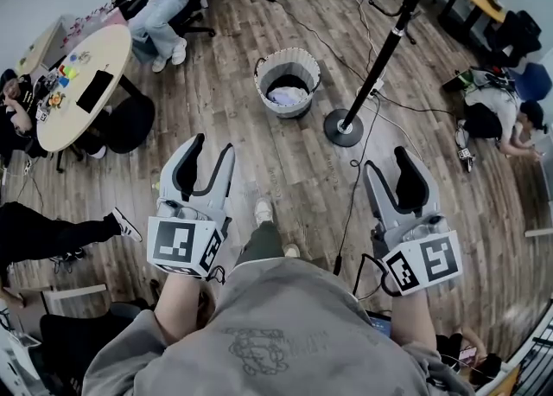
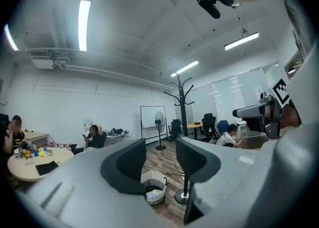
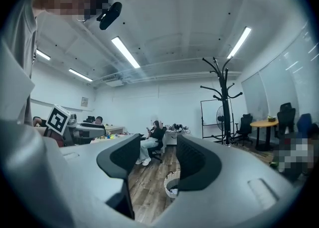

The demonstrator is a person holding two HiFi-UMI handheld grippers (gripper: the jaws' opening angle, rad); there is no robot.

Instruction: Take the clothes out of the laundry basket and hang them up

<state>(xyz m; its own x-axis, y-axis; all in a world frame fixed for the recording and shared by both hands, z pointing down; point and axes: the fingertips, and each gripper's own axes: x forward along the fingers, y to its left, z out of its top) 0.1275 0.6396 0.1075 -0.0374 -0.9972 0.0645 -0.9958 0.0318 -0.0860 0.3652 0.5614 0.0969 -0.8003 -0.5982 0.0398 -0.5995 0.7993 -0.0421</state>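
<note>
Wood floor (image 1: 259,161): brown planks with a matte grain, running under the laundry basket (image 1: 263,85).
Laundry basket: round and pale with a ribbed wall and a dark loop at the rim; it stands upright on the planks.
Basket contents: crumpled clothes (image 1: 288,96), white and pale blue, lie low in the dark well.
Coat stand (image 1: 381,55): black pole on a round disc base, just right of the basket and not touching it.
Your left gripper (image 1: 213,145): grey moulded plastic with black ridged pads; the jaws are spread with nothing between them, well short of the basket.
Your right gripper (image 1: 387,161): same build; the jaws are spread and hold nothing, also well short of the basket.
Markings: black-and-white square patterns on each marker cube (image 1: 184,245); the print on your grey sweatshirt (image 1: 276,342) is too blurred to read.
</note>
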